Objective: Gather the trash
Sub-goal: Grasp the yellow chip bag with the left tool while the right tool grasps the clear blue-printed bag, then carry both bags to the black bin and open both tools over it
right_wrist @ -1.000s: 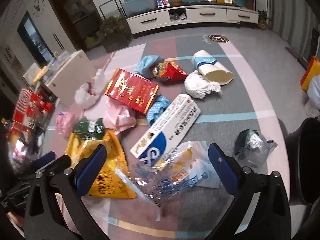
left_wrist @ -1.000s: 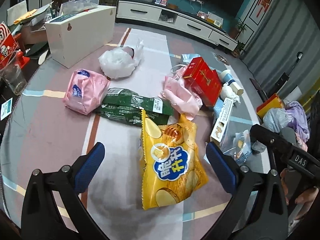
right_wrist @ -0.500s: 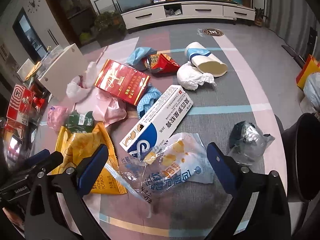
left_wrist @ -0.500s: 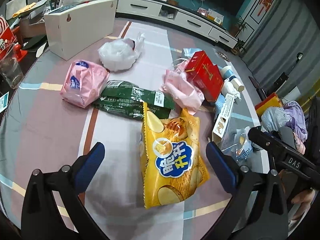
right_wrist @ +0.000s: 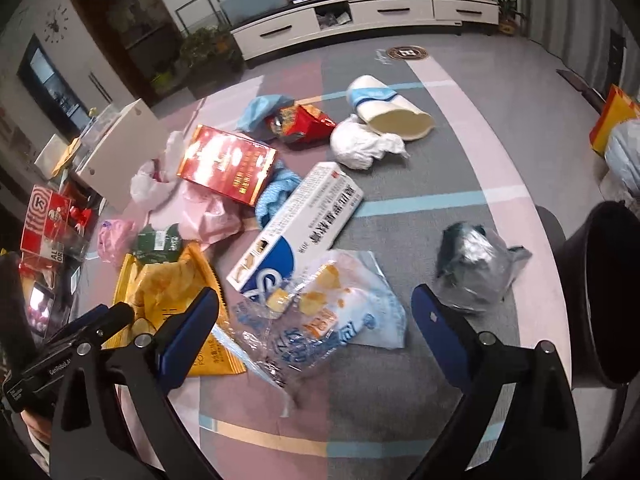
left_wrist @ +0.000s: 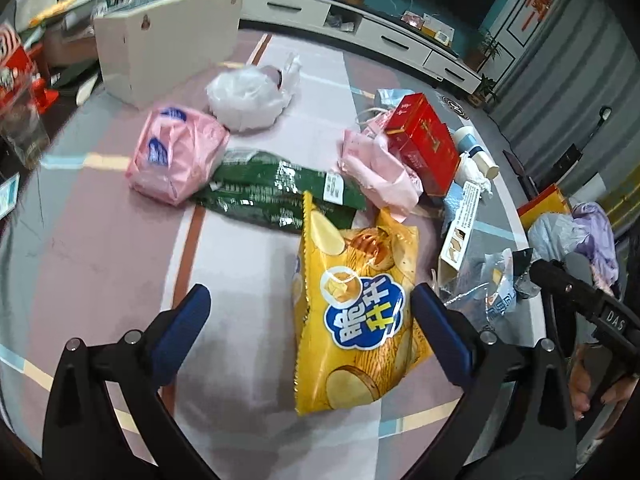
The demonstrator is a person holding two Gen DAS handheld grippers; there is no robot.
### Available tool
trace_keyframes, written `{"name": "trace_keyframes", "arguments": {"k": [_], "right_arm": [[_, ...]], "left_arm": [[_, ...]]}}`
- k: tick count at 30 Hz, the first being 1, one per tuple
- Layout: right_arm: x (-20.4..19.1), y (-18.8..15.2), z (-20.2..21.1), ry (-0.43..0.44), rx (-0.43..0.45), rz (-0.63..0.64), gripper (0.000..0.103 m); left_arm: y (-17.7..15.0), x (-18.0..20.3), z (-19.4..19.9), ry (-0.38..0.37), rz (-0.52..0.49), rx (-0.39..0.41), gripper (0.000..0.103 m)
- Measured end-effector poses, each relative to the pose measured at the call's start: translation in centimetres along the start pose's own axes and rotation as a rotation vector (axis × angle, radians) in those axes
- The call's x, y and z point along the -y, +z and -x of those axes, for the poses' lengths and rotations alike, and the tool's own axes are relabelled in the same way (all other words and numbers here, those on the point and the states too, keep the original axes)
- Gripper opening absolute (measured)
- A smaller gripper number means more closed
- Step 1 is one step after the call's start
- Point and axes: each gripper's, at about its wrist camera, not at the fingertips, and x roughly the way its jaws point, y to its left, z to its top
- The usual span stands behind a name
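I am holding both claws wide apart and empty above the littered rug (left_wrist: pixel 100 240). My left gripper (left_wrist: pixel 310 320) is hanging over the yellow chip bag (left_wrist: pixel 356 312), whose lower half is lying between the 2 blue pads. My right gripper (right_wrist: pixel 316 320) is hovering over the clear snack wrapper (right_wrist: pixel 320 316), with the blue-and-white carton (right_wrist: pixel 296 228) just beyond it and the dark bin (right_wrist: pixel 612 300) at the right edge.

What I am worrying about: the yellow chip bag is lying flat and slick, so the pads may be sliding over it rather than pinching a fold if I come down square. The clear snack wrapper is touching the blue-and-white carton and overlapping a corner of the yellow chip bag, so a careless close could drag a neighbour along or drop it short of the dark bin. The 2 grippers are also working near each other, and reaching for adjoining pieces at once could knock them together.

I am struggling to tell how deep the dark bin is, since its rim is cut off by the frame. The crumpled grey bag (right_wrist: pixel 476 264) is blurring, and I cannot tell what it is holding. The pile behind the red box (right_wrist: pixel 228 164) is hiding whatever is lying under it.
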Motion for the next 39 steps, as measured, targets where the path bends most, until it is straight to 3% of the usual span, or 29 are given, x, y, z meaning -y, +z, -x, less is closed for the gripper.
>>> {"name": "trace_keyframes", "arguments": {"k": [9,13,16,19,24,26,29,34,39], "right_arm": [[0.6,-0.2,-2.5,0.027,-0.075,-0.036,0.095],[0.3,-0.2,-3.7,0.014,-0.098,-0.036,0.095],[0.1,-0.4,-4.5,-0.013,-0.107,-0.021,0.095],[0.1,-0.5,-5.0,-0.026,-0.115,-0.019,0.095],[0.1,-0.9,-5.7,-0.061,-0.138,0.002,0.087],[-0.1,-1.2,-5.7,-0.082,-0.133,0.024,0.082],[-0.4,-1.4,-5.5,-0.121,-0.121,0.058,0.066],[0.1,-1.6,-4.8,-0.104,-0.115,0.067,0.025],[-0.4,-1.3,-2.2,-0.063,-0.055,0.083,0.021]], "left_arm": [[-0.9,0.3,-3.8,-0.069,0.050,-0.128,0.100],[-1.1,1.0,-4.0,-0.037,0.012,-0.101,0.096],[-1.3,1.3,-3.9,-0.024,0.007,-0.093,0.083],[-1.3,1.5,-3.7,-0.060,-0.002,-0.105,0.062],[-1.4,2.2,-3.6,-0.025,-0.023,-0.087,0.052],[-1.5,2.5,-3.4,-0.026,-0.029,-0.085,0.050],[-1.5,2.8,-2.9,-0.040,-0.033,-0.079,0.050],[-1.6,3.1,-1.2,-0.067,-0.044,-0.042,0.049],[-1.3,3.5,1.3,-0.092,-0.041,0.014,0.049]]}}
